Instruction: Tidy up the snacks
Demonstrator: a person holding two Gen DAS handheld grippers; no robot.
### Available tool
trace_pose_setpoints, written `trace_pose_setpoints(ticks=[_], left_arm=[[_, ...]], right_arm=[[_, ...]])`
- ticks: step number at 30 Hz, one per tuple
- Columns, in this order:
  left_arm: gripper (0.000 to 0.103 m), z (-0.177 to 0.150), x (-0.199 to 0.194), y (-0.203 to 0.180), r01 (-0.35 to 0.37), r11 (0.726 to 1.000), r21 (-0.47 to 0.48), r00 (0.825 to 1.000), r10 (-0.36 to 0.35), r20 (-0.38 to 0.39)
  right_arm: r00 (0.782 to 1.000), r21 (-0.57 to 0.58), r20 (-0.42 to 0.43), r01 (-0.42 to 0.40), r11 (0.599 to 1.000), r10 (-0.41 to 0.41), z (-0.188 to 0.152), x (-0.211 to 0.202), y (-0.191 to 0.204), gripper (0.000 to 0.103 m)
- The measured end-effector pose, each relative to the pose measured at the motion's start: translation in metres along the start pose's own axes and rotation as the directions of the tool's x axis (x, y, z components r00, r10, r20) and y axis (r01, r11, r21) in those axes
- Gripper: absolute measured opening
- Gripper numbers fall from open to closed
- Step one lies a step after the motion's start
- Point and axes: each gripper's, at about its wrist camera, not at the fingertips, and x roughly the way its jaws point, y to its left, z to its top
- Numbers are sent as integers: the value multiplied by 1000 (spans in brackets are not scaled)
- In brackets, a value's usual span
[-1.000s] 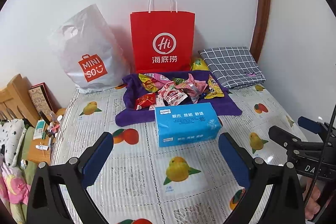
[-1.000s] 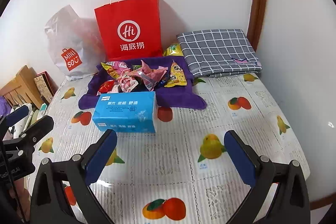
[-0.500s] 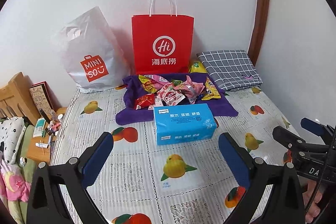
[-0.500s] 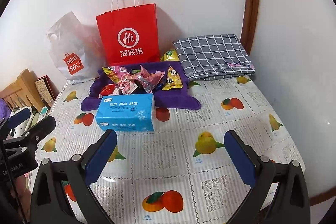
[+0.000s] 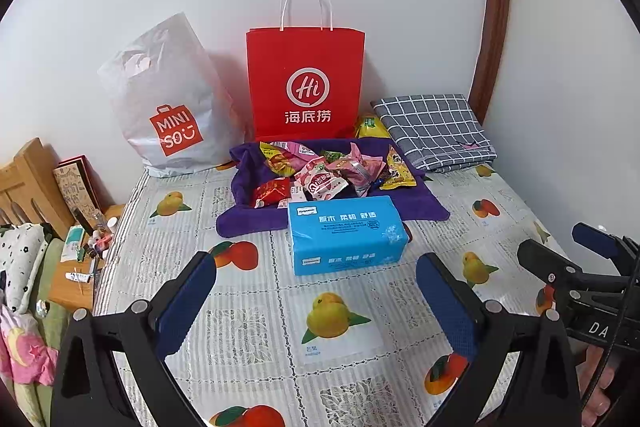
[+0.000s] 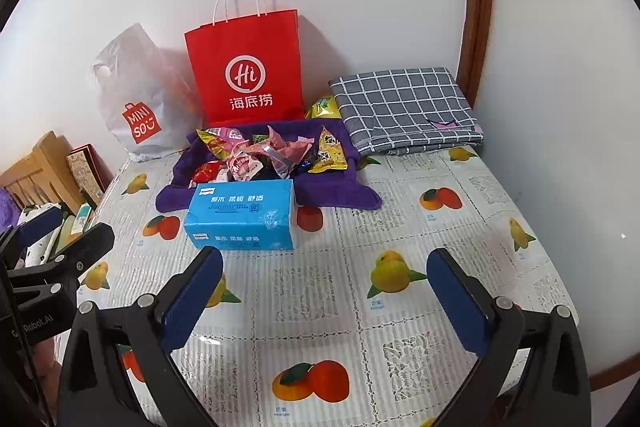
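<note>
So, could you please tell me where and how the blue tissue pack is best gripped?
Probably across the short width of the blue tissue pack, coming from above. It lies flat on the tablecloth with its long face toward the cameras and its top clear. The open left gripper looks wide enough for that side, not the length.
</note>
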Motion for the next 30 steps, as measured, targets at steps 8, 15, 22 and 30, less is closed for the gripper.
trace_pose_setpoints(ticks=[8, 15, 22, 30], left_arm=[[101, 1, 0, 0, -2, 1000, 1, 1000, 2, -1], [101, 1, 1, 1, -2, 1000, -1, 1000, 2, -3], [101, 1, 1, 1, -4, 1000, -2, 1000, 4, -6], [101, 1, 2, 0, -4, 1000, -4, 1000, 4, -7]], right_arm=[[1000, 4, 1, 1, 1000, -1, 0, -1, -1, 101], [1000, 4, 4, 2, 1000, -2, 1, -3, -1, 101], [1000, 8, 4, 1, 1000, -1, 1, -4, -1, 101], [1000, 9, 4, 2, 1000, -2, 1, -5, -2, 101]])
